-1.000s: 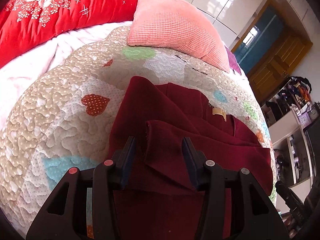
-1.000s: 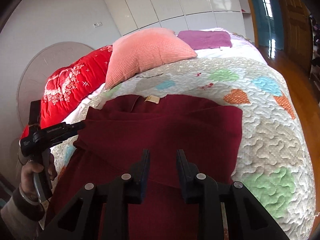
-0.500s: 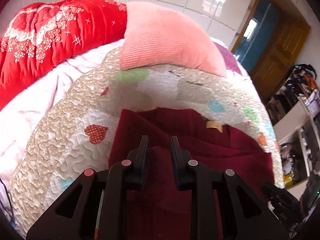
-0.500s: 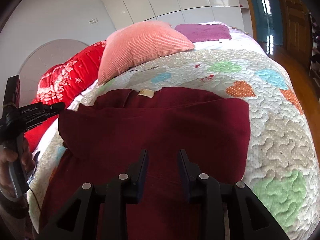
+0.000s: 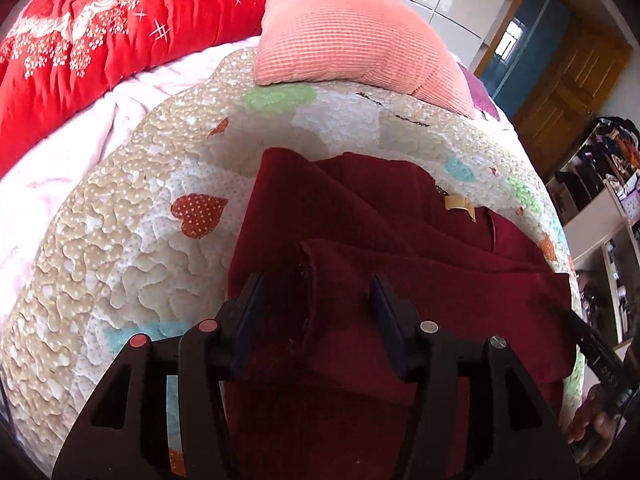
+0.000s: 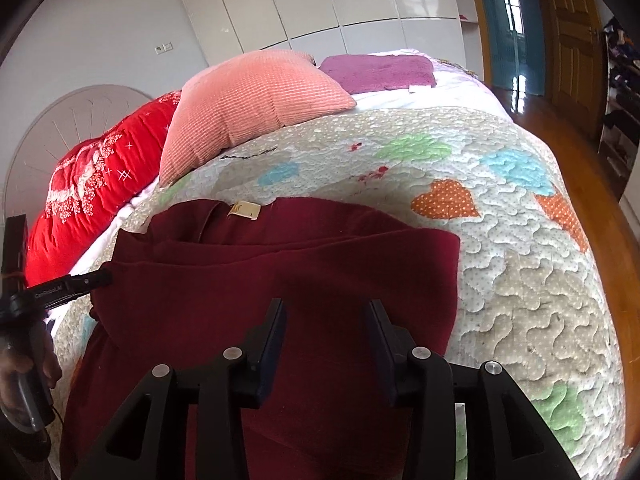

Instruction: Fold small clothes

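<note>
A dark red garment (image 5: pixel 400 280) lies spread on the heart-patterned quilt (image 5: pixel 132 272), with a tan neck label (image 5: pixel 460 203) at its far edge. A folded flap lies across it, and the flap's hemmed corner (image 5: pixel 308 268) sits between the fingers of my left gripper (image 5: pixel 316 284). The left jaws are opening and the pads stand clear of the cloth. My right gripper (image 6: pixel 325 306) hovers just above the garment's (image 6: pixel 280 272) middle. Its jaws are opening too, with only flat cloth below them.
A pink ribbed pillow (image 6: pixel 248 104) and a red floral duvet (image 5: pixel 100 36) lie at the head of the bed. A purple towel (image 6: pixel 380 72) is behind the pillow. The quilt drops off to a wooden floor (image 6: pixel 592 184) on the right. Shelves (image 5: pixel 600 208) stand beyond.
The left jaws pinched in on the flap's corner half a second ago and have since spread apart off it. The right jaws have widened, and that gripper has moved lower over the garment.
</note>
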The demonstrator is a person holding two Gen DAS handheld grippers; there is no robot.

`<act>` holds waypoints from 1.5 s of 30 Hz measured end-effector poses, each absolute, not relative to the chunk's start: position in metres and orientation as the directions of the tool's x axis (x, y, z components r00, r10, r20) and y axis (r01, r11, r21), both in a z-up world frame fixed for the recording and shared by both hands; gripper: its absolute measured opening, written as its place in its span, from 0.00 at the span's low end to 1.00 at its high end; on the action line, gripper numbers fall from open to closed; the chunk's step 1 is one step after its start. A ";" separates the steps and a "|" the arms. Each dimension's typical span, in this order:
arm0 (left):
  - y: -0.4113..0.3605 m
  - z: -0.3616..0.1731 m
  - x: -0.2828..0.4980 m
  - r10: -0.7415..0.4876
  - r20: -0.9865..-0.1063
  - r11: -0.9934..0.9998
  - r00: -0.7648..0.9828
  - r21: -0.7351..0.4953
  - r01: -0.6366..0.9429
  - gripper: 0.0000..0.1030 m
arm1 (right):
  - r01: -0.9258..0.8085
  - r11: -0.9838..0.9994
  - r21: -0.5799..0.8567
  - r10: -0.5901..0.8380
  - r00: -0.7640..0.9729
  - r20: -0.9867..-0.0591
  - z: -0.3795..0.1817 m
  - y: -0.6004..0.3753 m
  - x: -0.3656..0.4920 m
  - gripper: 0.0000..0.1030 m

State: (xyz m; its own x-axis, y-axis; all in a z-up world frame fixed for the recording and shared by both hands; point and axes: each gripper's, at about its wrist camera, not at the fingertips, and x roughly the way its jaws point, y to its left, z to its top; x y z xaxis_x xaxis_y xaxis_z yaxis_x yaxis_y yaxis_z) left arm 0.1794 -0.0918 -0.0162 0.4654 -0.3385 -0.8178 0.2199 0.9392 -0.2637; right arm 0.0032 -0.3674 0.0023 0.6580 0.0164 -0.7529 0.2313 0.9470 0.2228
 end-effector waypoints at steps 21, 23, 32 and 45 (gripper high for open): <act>-0.094 -0.030 0.189 -0.324 -0.819 0.945 0.473 -0.256 0.204 0.22 | 0.307 0.945 0.109 -0.109 0.613 -0.782 0.004 -0.379 0.004 0.37; -0.091 -0.026 0.186 -0.335 -0.814 0.941 0.475 -0.272 0.200 0.23 | 0.273 0.957 0.096 -0.099 0.622 -0.777 0.007 -0.366 -0.013 0.39; -0.082 -0.001 0.133 -0.292 -0.788 0.954 0.542 -0.201 0.221 0.28 | 0.254 0.965 0.066 -0.102 0.594 -0.798 0.018 -0.350 -0.040 0.43; -0.006 -0.002 0.017 -0.322 -0.811 0.946 0.489 -0.250 0.208 0.54 | 0.255 0.940 0.226 0.047 0.560 -0.827 0.018 -0.326 -0.185 0.47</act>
